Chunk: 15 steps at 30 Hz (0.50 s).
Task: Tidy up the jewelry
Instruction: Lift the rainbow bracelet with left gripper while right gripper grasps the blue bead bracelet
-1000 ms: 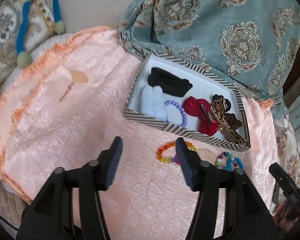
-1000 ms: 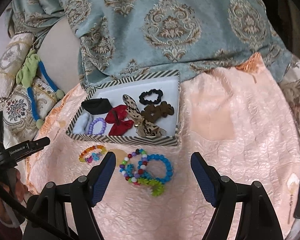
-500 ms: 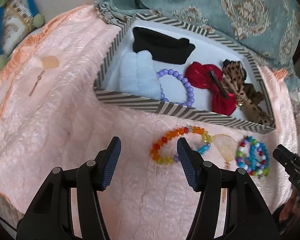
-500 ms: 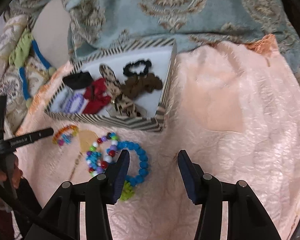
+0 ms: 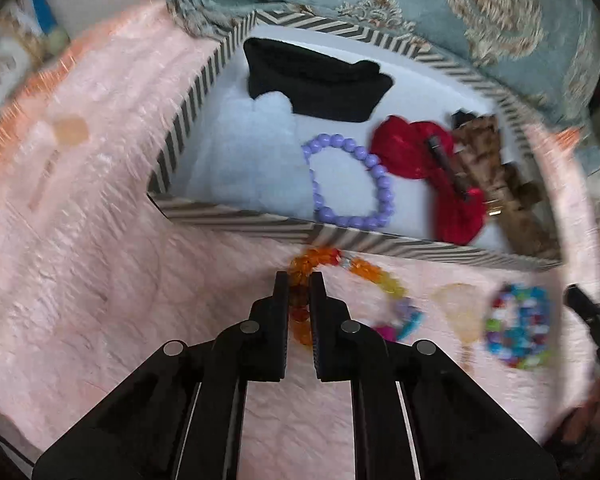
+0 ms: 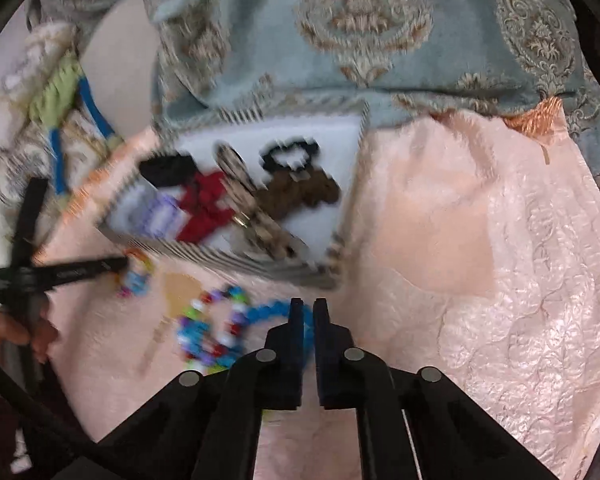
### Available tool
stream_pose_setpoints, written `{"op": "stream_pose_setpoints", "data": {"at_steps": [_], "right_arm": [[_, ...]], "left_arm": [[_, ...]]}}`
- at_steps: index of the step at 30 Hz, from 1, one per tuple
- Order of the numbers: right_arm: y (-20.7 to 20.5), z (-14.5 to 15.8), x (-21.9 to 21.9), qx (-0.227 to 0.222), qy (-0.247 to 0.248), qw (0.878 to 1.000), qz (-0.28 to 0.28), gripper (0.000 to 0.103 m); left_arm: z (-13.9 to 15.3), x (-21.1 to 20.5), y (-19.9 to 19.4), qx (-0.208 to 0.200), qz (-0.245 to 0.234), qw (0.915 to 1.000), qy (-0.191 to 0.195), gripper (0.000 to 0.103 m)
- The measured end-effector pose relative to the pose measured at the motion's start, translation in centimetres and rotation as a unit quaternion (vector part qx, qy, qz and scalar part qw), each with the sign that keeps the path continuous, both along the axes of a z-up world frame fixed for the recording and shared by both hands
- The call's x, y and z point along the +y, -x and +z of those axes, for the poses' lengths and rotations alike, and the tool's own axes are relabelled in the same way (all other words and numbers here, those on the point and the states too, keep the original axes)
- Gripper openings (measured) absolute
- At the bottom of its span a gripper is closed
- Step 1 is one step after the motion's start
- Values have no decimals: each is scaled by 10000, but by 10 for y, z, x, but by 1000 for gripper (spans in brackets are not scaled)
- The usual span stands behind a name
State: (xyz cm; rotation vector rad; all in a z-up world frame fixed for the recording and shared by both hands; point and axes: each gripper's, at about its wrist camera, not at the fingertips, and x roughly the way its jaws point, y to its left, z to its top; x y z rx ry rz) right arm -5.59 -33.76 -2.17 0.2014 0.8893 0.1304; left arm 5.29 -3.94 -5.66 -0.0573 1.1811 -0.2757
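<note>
I find my left gripper [image 5: 299,276] clamped on the orange-and-yellow beaded bracelet [image 5: 364,270], my right gripper [image 6: 308,302] pinching the blue beaded bracelet [image 6: 270,314].

A glossy, crinkled pink cloth [image 6: 480,240] covers the surface. The striped box [image 5: 236,216] looks like matt card. The orange bracelet [image 5: 300,264] has shiny translucent beads. The teal blanket [image 6: 380,40] looks woven, matt.
</note>
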Motion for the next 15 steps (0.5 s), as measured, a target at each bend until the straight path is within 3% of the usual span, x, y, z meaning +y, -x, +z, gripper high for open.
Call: {"op": "stream_pose_setpoints", "data": {"at_steps": [3, 7, 10, 12, 15], "right_arm": [[9, 24, 6, -328, -19, 9994, 142, 4], [9, 32, 15, -310, 95, 9991, 268, 4], [4, 18, 16, -79, 229, 9994, 253, 6], [-2, -1, 15, 292, 442, 9985, 126, 15], [-8, -22, 12, 502, 489, 9975, 94, 25]], "left_arm": [[16, 7, 4, -205, 38, 9998, -22, 8], [35, 9, 15, -397, -42, 9992, -18, 8], [42, 8, 22, -446, -47, 9990, 27, 8], [46, 8, 26, -479, -68, 9988, 70, 8], [56, 7, 31, -565, -83, 9983, 103, 8]]}}
